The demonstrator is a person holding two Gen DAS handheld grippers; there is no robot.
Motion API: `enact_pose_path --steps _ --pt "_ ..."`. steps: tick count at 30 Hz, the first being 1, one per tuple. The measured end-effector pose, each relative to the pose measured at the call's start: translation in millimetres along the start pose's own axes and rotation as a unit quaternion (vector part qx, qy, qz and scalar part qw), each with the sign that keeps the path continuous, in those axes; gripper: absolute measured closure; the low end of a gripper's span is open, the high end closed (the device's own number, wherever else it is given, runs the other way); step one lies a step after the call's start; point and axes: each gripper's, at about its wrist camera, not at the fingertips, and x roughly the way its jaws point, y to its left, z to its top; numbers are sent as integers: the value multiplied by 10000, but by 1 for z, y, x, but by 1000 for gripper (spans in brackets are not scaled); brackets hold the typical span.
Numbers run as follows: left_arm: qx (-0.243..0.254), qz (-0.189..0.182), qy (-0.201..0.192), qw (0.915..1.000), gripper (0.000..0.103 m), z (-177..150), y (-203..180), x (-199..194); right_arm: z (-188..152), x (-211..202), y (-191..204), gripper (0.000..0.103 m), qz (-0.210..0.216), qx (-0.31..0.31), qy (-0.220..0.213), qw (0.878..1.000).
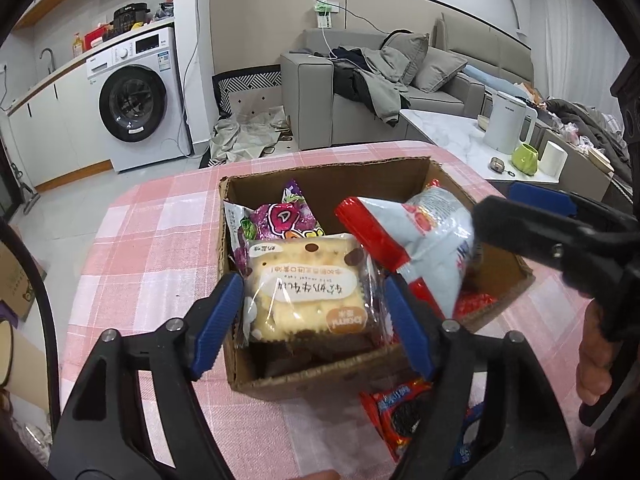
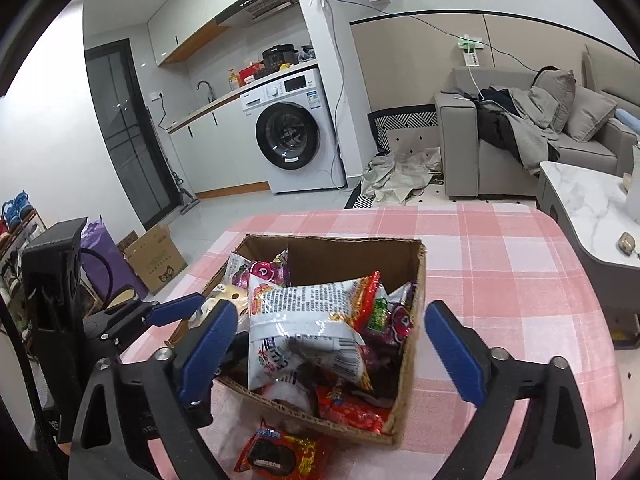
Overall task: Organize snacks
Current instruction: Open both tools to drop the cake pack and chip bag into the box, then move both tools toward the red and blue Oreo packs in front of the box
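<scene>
An open cardboard box (image 1: 320,188) (image 2: 412,320) stands on the pink checked table and holds several snack packets. My left gripper (image 1: 316,320) is shut on a clear-wrapped yellow cake packet (image 1: 304,284) and holds it over the box's near left corner. A white and red packet (image 1: 428,240) (image 2: 304,328) lies tilted on top of the snacks; purple packets (image 1: 284,220) lie behind. My right gripper (image 2: 332,348) is open, its fingers astride that white packet, apart from it. A red cookie packet (image 1: 400,420) (image 2: 280,456) lies on the table before the box.
The pink checked tablecloth (image 2: 500,264) covers the table. A marble side table (image 1: 444,132) with a white kettle (image 1: 506,122) and a green cup (image 1: 526,158) stands at the right. A washing machine, a sofa and floor boxes (image 2: 154,258) lie beyond.
</scene>
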Motion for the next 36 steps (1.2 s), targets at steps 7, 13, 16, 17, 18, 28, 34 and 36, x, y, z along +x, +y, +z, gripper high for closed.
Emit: enact_pose_path --steps 7,13,16,17,18,28,34,36 --pt "61 121 -145 9998 15 -11 -6 -24 -16 -21 -12 1 -2 153 4 9999" --pt "-102 81 -221 9997 0 -26 -3 -46 -35 -32 -14 1 8 214 65 9997" --pt "-126 71 -218 9997 0 -36 -2 -54 -43 -35 -12 0 40 204 133 9997" --pt "-123 76 -230 9996 1 -40 -2 -57 -46 -36 -11 0 34 170 154 9997" --pt "-121 87 -241 9996 1 -43 -2 -60 -49 -37 -10 0 20 143 164 9998" --pt "-201 52 -284 9994 0 -67 -4 -84 -72 -47 -7 0 13 105 320 9994" --pt "-272 74 -313 9991 1 -80 -7 -97 -88 -54 -6 0 -9 30 448 9990" --pt "-290 84 -317 9990 1 -82 -8 -100 -91 -55 -5 0 -21 4 486 9988"
